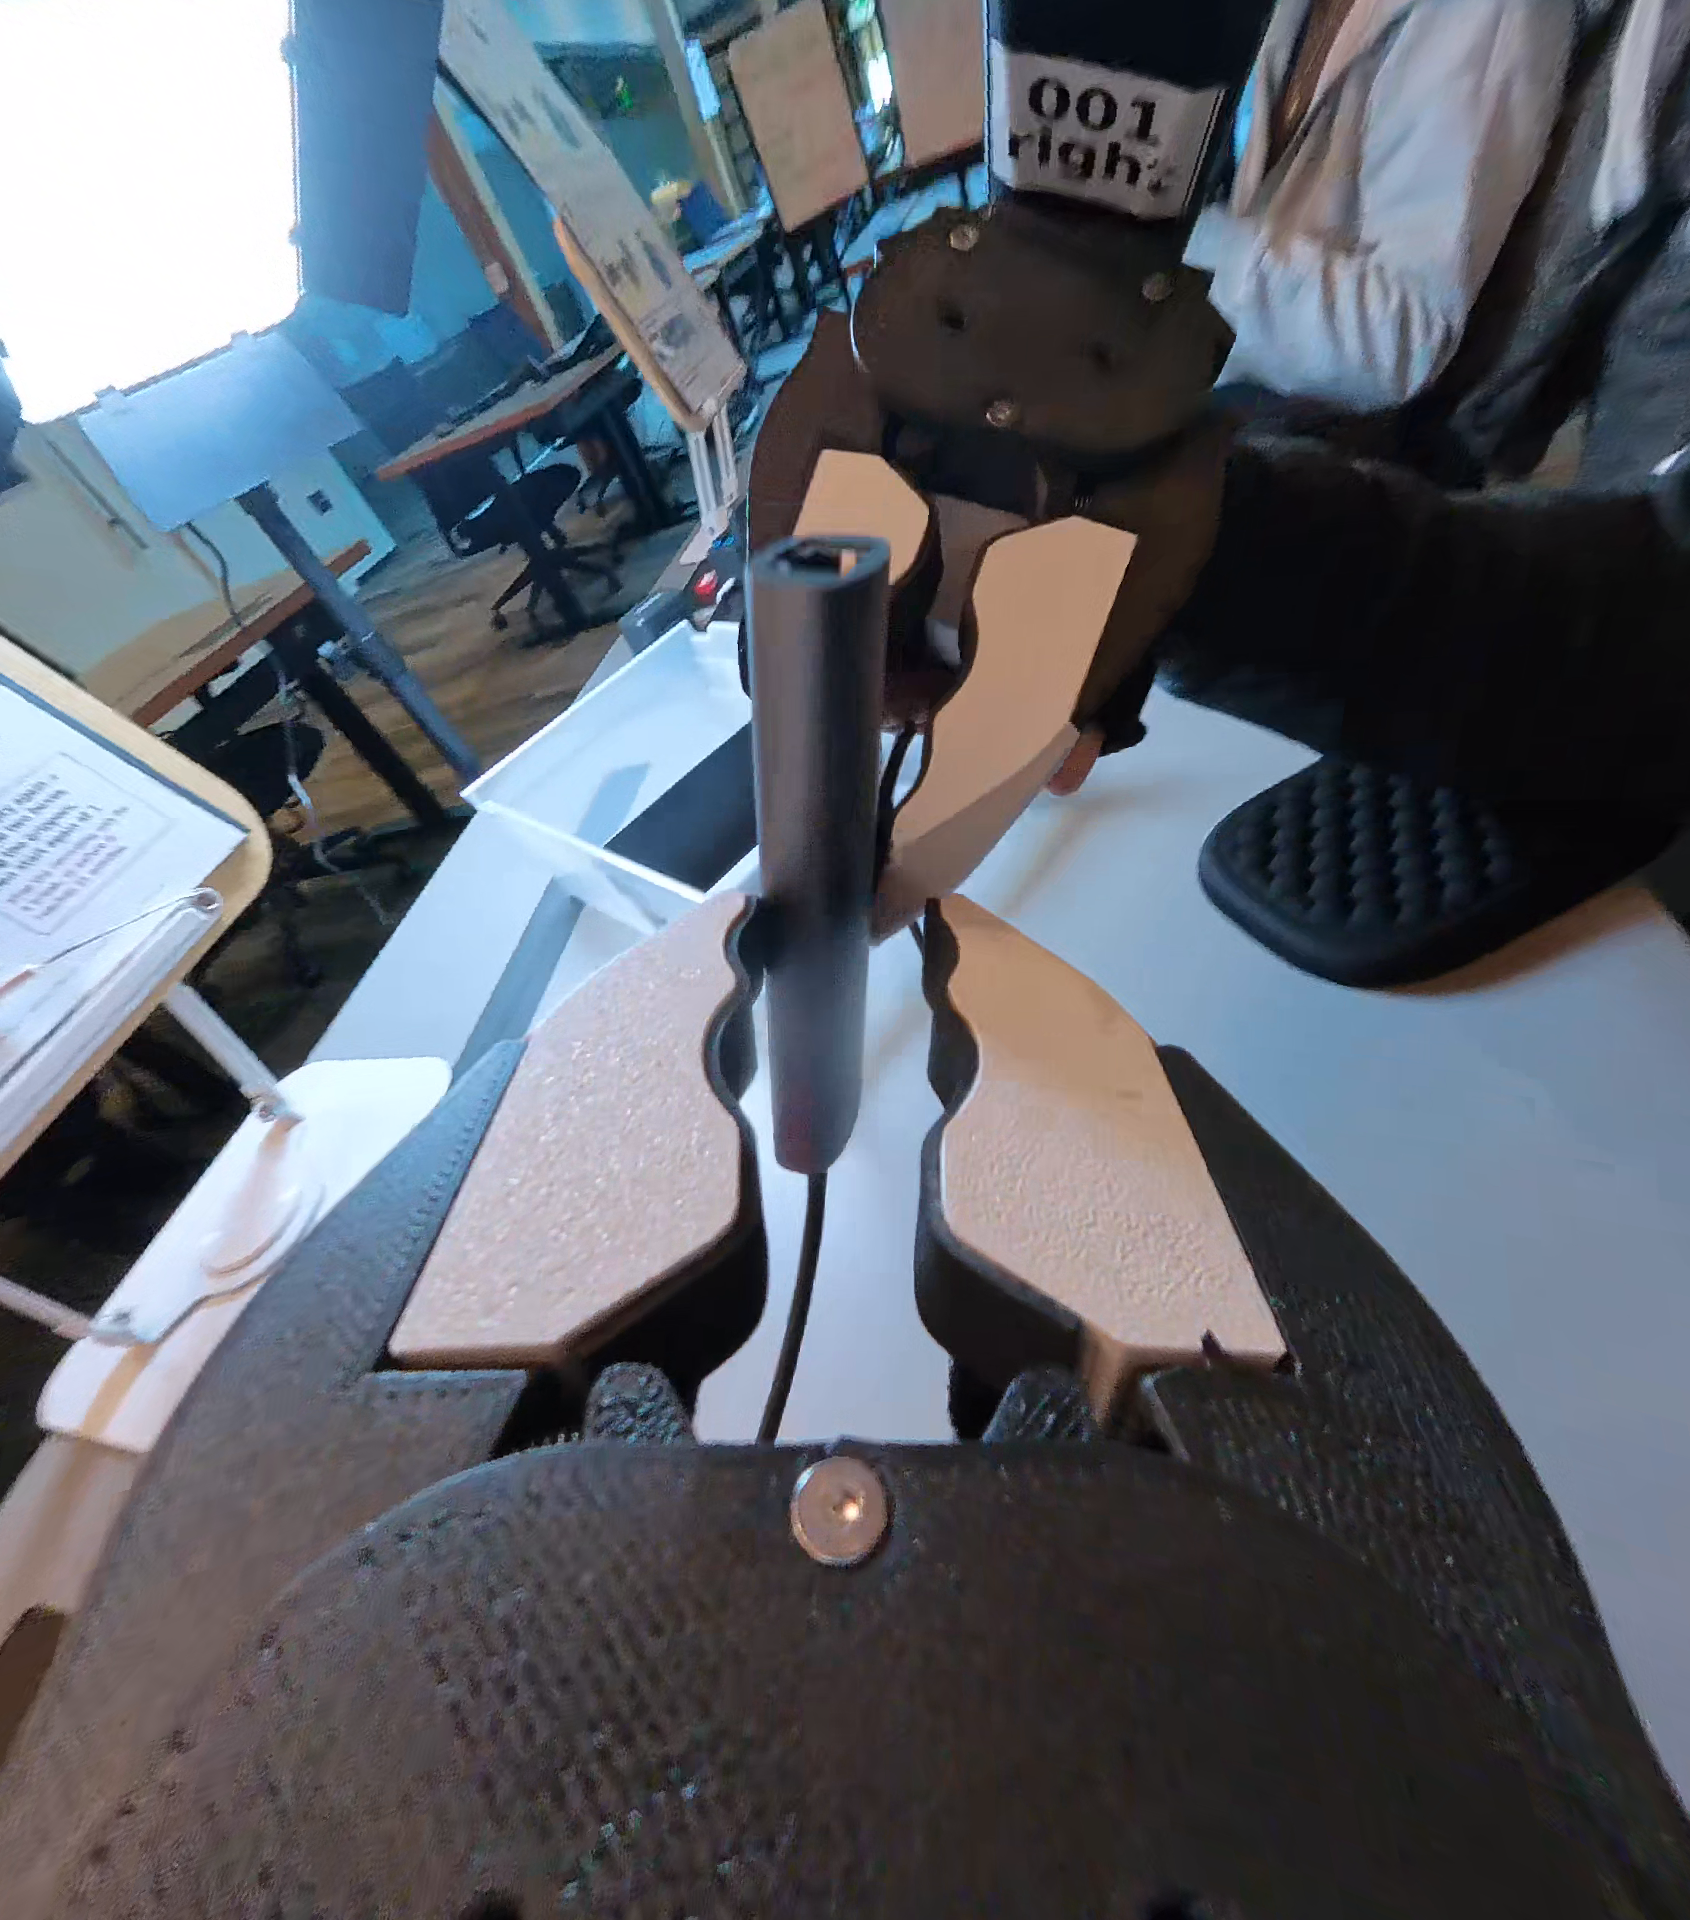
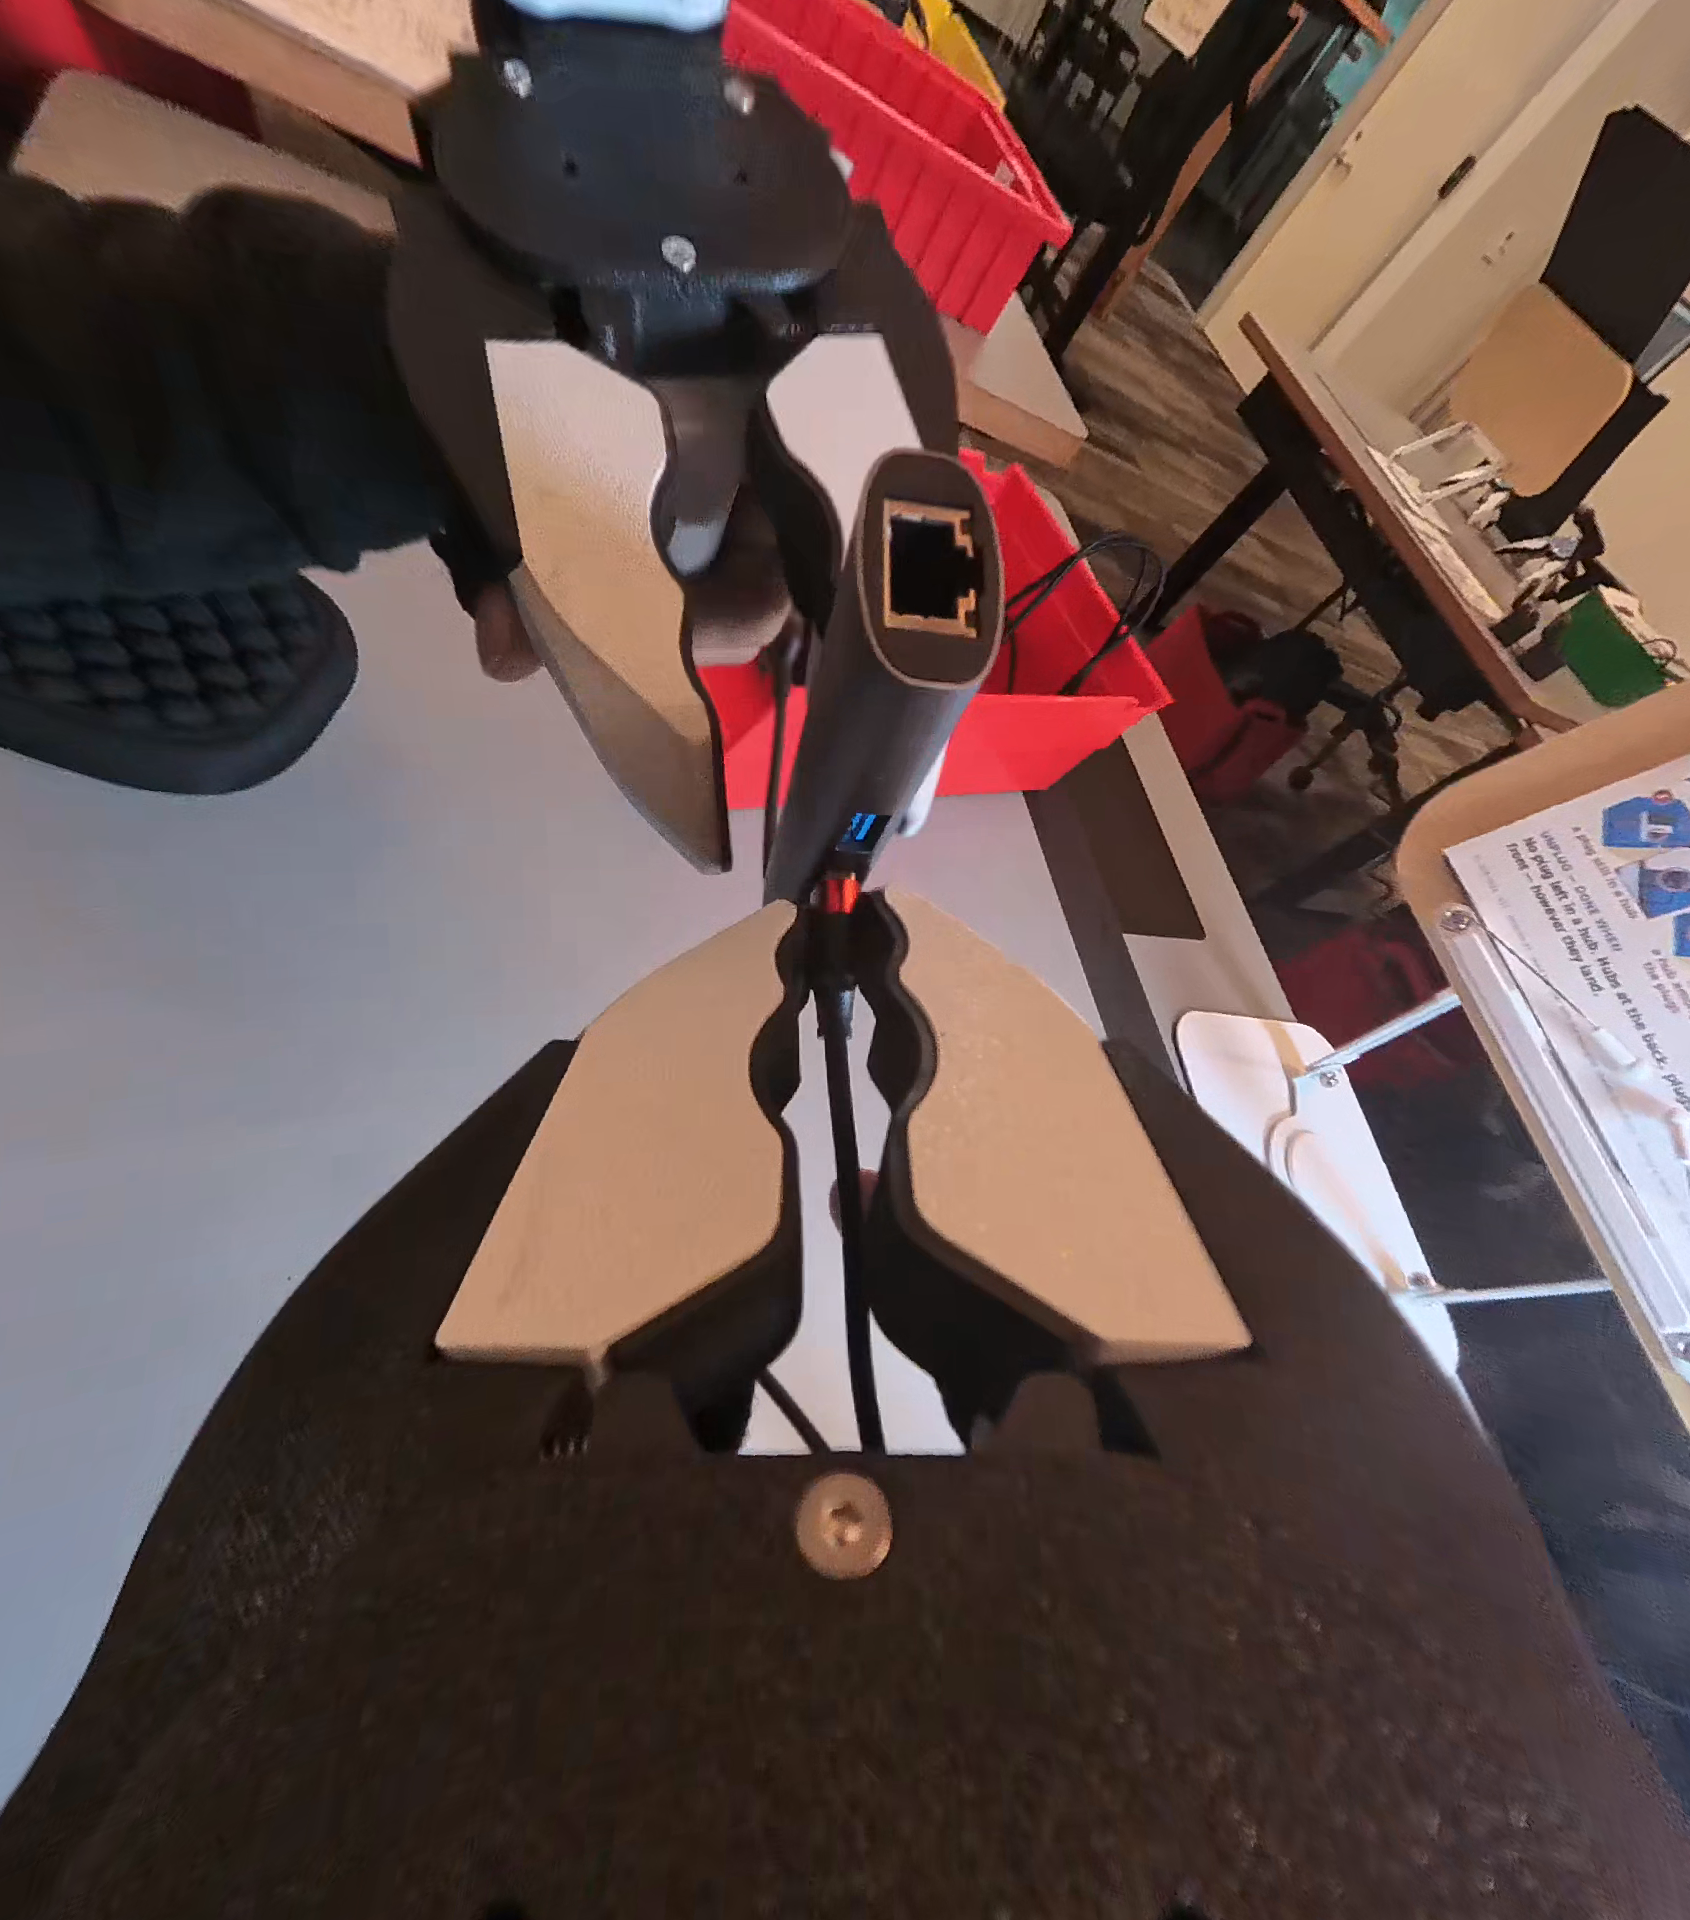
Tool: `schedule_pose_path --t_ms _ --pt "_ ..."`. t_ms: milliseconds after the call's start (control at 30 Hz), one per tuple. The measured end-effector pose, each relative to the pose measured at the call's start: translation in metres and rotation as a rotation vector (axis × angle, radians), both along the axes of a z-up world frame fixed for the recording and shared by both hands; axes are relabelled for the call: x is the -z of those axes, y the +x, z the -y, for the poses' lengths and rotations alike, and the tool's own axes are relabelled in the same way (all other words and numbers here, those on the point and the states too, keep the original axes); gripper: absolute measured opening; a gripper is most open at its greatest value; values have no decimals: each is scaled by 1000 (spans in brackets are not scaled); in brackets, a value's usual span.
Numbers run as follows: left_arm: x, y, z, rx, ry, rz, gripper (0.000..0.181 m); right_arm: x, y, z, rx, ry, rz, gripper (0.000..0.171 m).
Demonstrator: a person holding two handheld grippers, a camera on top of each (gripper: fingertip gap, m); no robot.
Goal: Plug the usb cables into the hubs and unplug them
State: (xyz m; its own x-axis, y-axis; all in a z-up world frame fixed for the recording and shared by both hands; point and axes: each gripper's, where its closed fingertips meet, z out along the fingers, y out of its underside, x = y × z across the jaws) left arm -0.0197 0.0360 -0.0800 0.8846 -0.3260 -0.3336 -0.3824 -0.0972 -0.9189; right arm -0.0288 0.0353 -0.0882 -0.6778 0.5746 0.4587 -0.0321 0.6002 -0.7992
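My left gripper (image 1: 841,920) is shut on a slim grey USB hub (image 1: 815,831), which stands tilted above the white table (image 1: 1340,1195); a narrow slit shows beside its right finger. The hub's own black cable (image 1: 799,1299) trails back toward the camera. In the right wrist view the hub (image 2: 882,707) points its square end port at the camera. My right gripper (image 2: 841,914) is shut on a black USB plug (image 2: 836,971) with a red tip, seated in the hub's side by a blue port (image 2: 864,831). The right gripper also shows in the left wrist view (image 1: 924,707).
A black ribbed pad (image 1: 1360,873) lies on the table under a dark sleeve (image 1: 1495,644). Red bins (image 2: 1017,727) stand past the table's edge. An instruction sheet on a stand (image 2: 1651,935) is at the side. A clear tray (image 1: 612,727) sits at the table's far end. Both grippers' tips are close together, under 4 cm apart.
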Motion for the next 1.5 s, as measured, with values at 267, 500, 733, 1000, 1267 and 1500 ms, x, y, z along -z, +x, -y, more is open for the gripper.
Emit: schedule_pose_path --t_ms 267,500,733,1000,1267,1500 --pt "-1 -6 12 -62 -27 -278 18 2 -5 14 -2 30 -37 9" --pt "-53 -83 97 -240 121 -94 18 -17 -10 -79 181 -106 -47 8" --pt "-58 -91 79 -271 201 -13 17 -42 -10 -157 481 -97 -151 8" --pt "-60 -82 67 -267 214 13 17 20 -12 -282 933 37 -20 8" --pt "-46 -60 43 -171 172 53 17 -6 -20 -216 721 -59 -56 42" --pt "-8 -26 7 -76 43 19 17 -35 2 -30 91 -147 -64 38"
